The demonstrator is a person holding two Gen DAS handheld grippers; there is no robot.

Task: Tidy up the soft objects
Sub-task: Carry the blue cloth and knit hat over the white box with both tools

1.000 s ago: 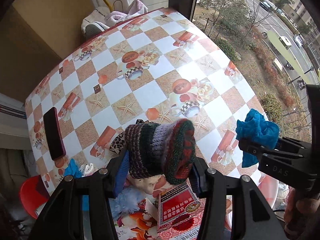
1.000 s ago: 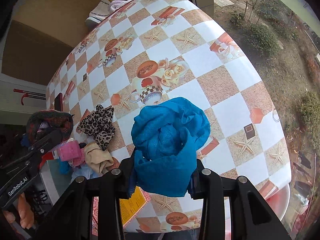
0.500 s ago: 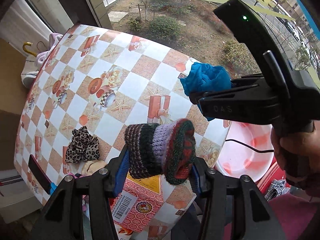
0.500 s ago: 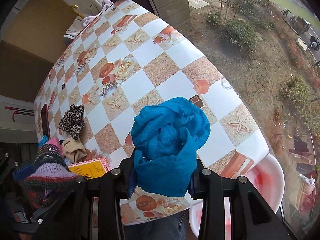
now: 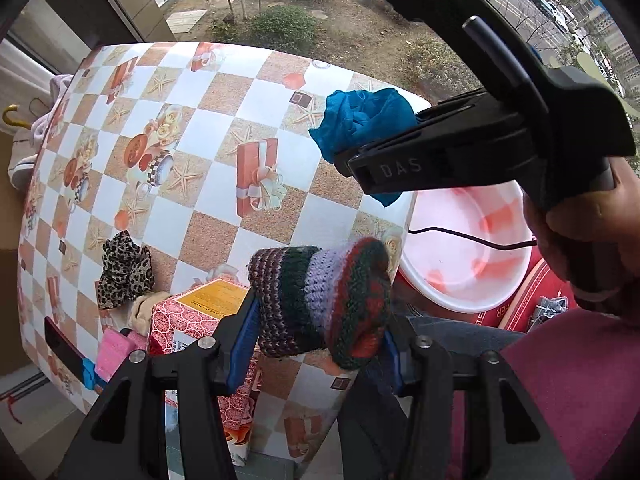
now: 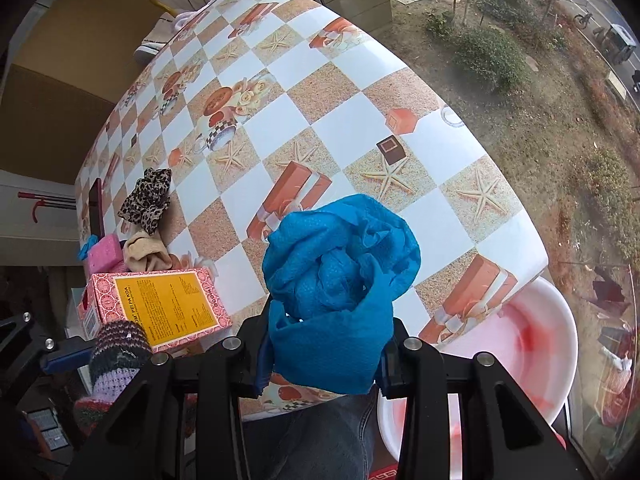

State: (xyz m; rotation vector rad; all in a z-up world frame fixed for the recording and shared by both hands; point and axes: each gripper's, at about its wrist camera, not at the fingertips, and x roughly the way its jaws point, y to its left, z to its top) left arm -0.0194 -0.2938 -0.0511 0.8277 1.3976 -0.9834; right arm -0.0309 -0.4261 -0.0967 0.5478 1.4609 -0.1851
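Left claw (image 5: pixel 320 344) clamped on striped knit hat (image 5: pixel 320 296), held off the desk (image 5: pixel 200 128) edge beside the basin (image 5: pixel 460 248). Right claw (image 6: pixel 324 360) clamped on blue cloth (image 6: pixel 340 288), above the desk's corner, near the basin.

Right gripper (image 5: pixel 360 136) side: raised letters "DAS" on the black body, seen from the left wrist camera.
Red box (image 6: pixel 160 304) yellow label: "PEI PA KOA" in dark capitals along one edge, preceded by letters ending "OM"; the small print below is too fine to read.
Red box white side: dark lettering running sideways, too distorted to make out for sure.
Red box in the left wrist view (image 5: pixel 192 320): orange label with print too small to read.
Red mat (image 5: pixel 524 308) under the basin: white letters ending "ER", the rest hidden.
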